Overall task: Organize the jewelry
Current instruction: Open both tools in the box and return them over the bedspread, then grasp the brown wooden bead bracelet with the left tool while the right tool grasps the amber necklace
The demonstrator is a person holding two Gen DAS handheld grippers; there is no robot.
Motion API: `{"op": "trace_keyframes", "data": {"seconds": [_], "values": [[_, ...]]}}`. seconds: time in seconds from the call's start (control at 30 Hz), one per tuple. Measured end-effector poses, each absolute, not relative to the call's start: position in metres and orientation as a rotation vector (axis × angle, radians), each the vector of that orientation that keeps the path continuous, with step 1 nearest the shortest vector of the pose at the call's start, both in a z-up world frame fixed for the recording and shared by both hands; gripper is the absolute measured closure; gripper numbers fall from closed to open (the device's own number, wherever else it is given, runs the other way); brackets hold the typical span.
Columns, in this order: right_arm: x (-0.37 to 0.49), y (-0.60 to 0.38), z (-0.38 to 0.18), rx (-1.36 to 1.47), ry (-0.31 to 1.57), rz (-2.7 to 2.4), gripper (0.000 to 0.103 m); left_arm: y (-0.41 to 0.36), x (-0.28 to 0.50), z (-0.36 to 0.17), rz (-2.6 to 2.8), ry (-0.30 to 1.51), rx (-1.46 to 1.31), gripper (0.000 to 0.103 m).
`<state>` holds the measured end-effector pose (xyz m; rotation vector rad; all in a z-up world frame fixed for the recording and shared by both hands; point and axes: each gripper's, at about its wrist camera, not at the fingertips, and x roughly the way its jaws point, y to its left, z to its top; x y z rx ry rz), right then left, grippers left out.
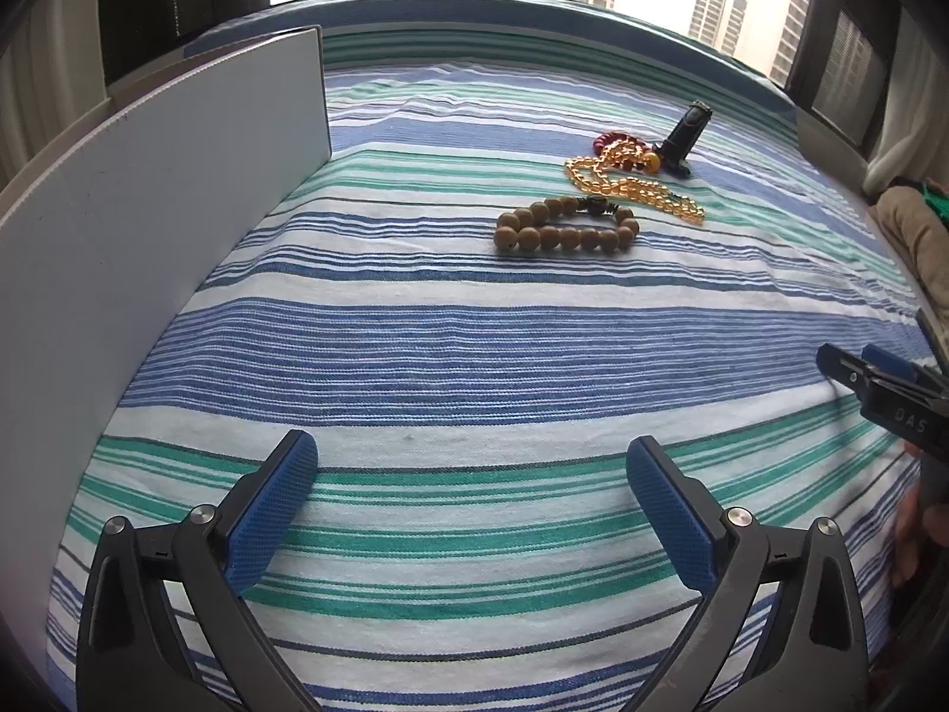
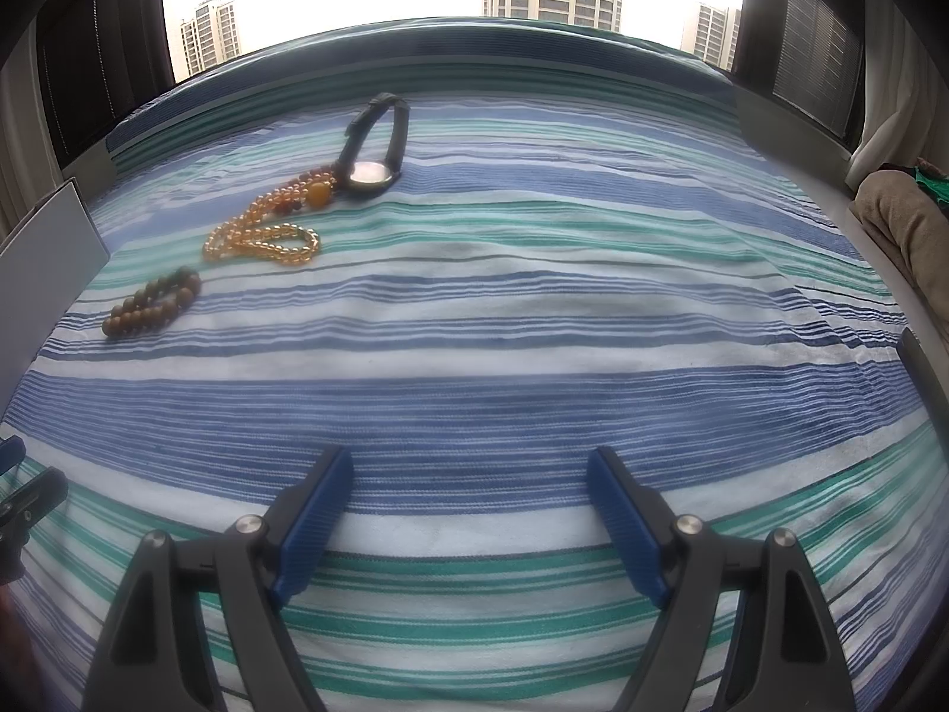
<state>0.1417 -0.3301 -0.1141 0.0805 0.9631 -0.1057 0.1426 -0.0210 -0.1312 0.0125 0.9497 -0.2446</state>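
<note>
Jewelry lies grouped on the striped bedsheet [image 2: 534,356]: wooden bead bracelet [image 1: 566,225], just beside it the amber bead strand [image 1: 634,184], then the black wristwatch [image 2: 376,145]. Left gripper [image 1: 471,463] and right gripper [image 2: 468,469] hover well apart from them, fingers spread, empty. White board [image 1: 148,207] stands left.

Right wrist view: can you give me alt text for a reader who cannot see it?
The right claw is open and empty above a striped cloth. Far off to its left lie a wooden bracelet, a yellow bead string and a black watch, loosely in a row. A white board stands at the left edge.
</note>
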Motion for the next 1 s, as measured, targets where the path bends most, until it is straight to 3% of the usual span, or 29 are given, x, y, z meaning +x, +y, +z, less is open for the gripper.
{"op": "trace_keyframes", "data": {"seconds": [0.17, 0.4, 0.6, 0.7, 0.8, 0.87, 0.93, 0.97, 1.0], "values": [[0.142, -0.33, -0.114, 0.081, 0.963, -0.106, 0.02, -0.006, 0.143, -0.114, -0.329, 1.015, -0.081, 0.002], [0.142, -0.33, -0.114, 0.081, 0.964, -0.105, 0.02, -0.023, 0.181, -0.049, -0.254, 0.933, -0.013, 0.001], [0.142, -0.33, -0.114, 0.081, 0.964, -0.105, 0.02, -0.062, 0.246, -0.086, -0.222, 0.991, 0.106, 0.002], [0.142, -0.33, -0.114, 0.081, 0.964, -0.105, 0.02, -0.079, 0.261, -0.115, -0.188, 1.043, 0.223, 0.015], [0.142, -0.33, -0.114, 0.081, 0.965, -0.105, 0.02, -0.082, 0.262, -0.118, -0.19, 1.021, 0.206, 0.017], [0.142, -0.33, -0.114, 0.081, 0.966, -0.105, 0.02, -0.085, 0.258, -0.118, -0.229, 1.012, 0.202, 0.032], [0.142, -0.33, -0.114, 0.081, 0.966, -0.105, 0.02, -0.088, 0.252, -0.117, -0.296, 1.016, 0.191, 0.067], [0.142, -0.33, -0.114, 0.081, 0.966, -0.105, 0.02, -0.089, 0.248, -0.117, -0.307, 1.015, 0.2, 0.073], [0.142, -0.33, -0.114, 0.081, 0.966, -0.105, 0.02, -0.092, 0.246, -0.115, -0.303, 1.005, 0.222, 0.091]]}}
